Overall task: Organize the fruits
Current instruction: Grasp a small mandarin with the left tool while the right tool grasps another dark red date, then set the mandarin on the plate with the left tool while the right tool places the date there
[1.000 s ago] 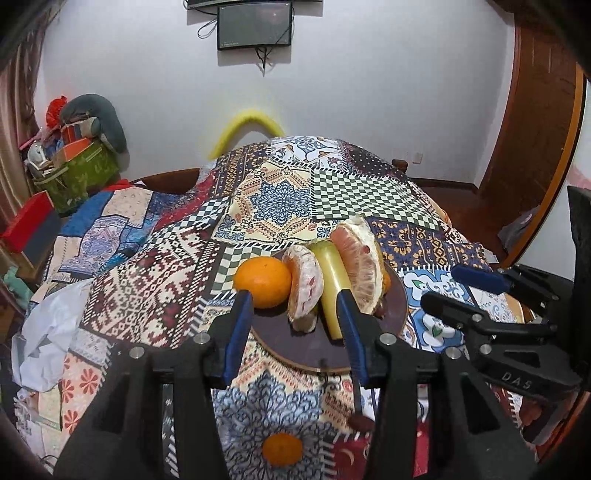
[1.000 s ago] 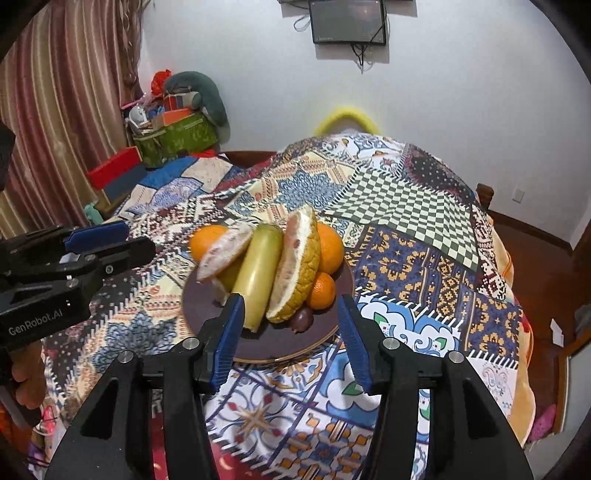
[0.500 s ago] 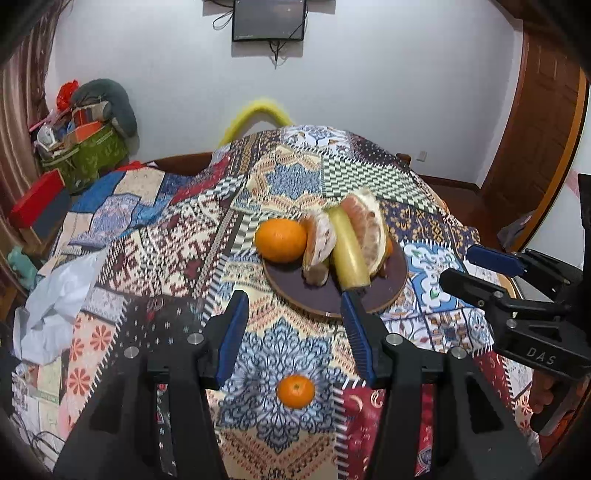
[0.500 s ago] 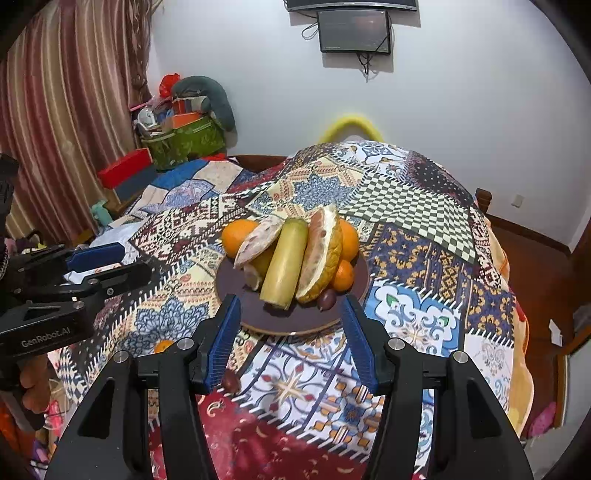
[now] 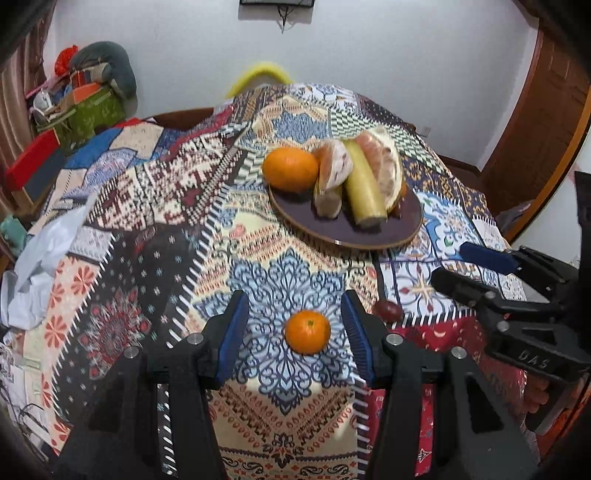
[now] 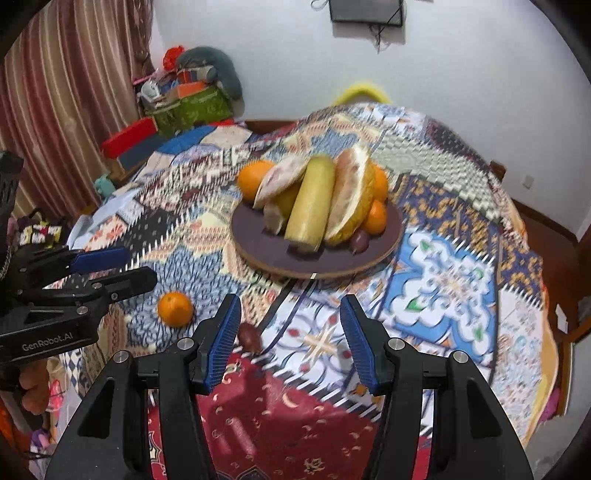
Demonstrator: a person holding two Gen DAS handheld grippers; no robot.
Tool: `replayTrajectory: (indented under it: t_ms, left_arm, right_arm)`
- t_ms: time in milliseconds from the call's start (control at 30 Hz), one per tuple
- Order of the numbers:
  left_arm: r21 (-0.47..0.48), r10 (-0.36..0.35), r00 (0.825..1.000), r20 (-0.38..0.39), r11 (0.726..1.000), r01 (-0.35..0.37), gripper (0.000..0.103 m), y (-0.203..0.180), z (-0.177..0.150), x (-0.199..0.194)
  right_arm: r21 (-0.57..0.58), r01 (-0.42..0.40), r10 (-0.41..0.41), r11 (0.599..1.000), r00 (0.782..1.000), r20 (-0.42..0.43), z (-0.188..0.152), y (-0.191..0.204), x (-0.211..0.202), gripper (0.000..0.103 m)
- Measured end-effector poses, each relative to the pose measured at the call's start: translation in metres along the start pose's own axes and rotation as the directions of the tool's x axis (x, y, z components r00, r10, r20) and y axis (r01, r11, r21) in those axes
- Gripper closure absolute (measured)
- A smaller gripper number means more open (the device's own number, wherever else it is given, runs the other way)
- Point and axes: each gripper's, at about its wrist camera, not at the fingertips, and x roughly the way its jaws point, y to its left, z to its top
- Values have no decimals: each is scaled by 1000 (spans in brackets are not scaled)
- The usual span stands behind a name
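Loose fruit in front of both of your parted grippers

Your left gripper is released, with the small orange framed between its fingers on the tablecloth; close off-centre and it could roll off the edge. The dark fruit sits just past your right gripper's left finger, also released and empty. The plate of piled fruit lies beyond both; bump it and the stack could topple.

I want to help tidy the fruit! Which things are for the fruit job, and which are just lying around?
For the job: plate of piled fruit, loose mandarin, small dark fruit, left gripper, right gripper.

Just lying about: patchwork cloth, white bag, green box, wall screen.
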Motion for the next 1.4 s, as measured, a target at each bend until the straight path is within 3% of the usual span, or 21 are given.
replayTrajectory:
  t_ms: [100,333,600,667,867,967,1400]
  left_arm:
    - [6,-9,1000,-16,1000,9,42,-1,-7,5]
    - [8,-14,997,-73,1000,14,42,1,-22,24]
    - [5,-21,997,-73,1000,21,42,2,-26,33]
    - [9,-26,997,-74,1000,27,42,1,-25,34]
    - [18,-18,998,-68,1000,19,55,-2,-23,40]
    - [21,-40,997,-69,999,42,70,-4,-24,41]
    - [29,-26,999,-32,999,27,70,-9,-13,29]
  right_arm:
    - [-11,-10,10,1000,999,-32,-7,4,10,51]
    - [-22,-40,38,999,996,-78,-13,7,22,60]
    - [-39,-70,64,997,991,-120,-16,11,36,64]
    - [-45,-73,67,996,990,-124,-16,13,38,70]
    - [-59,-96,88,994,987,-132,-14,16,42,83]
    - [-60,-103,95,993,987,-130,-15,17,42,87]
    - [-23,-73,72,997,995,-71,-7,0,23,88]
